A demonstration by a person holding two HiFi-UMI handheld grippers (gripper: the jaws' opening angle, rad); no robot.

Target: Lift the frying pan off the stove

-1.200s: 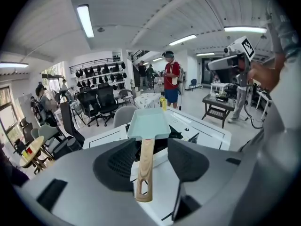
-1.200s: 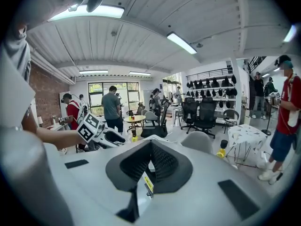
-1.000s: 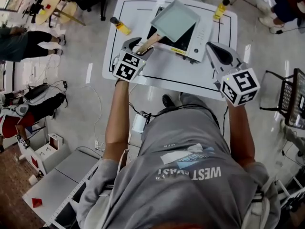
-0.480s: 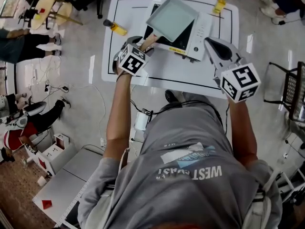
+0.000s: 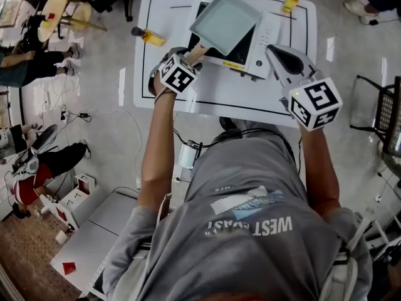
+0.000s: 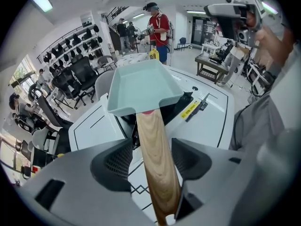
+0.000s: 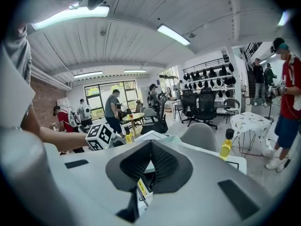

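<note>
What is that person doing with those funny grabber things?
A person stands at a white table with a gripper in each hand. The left gripper has the wooden handle of the pale green frying pan between its jaws, which are closing on it but not squeezing it yet. The pan is above the stove; whether it has lifted clear is hard to tell. The right gripper is shut, holds nothing, and hovers beside the stove.

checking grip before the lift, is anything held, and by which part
Nothing gripped yet: the frying pan's wooden handle sits between the left tool's closing jaws, pads off it; right tool empty.
</note>
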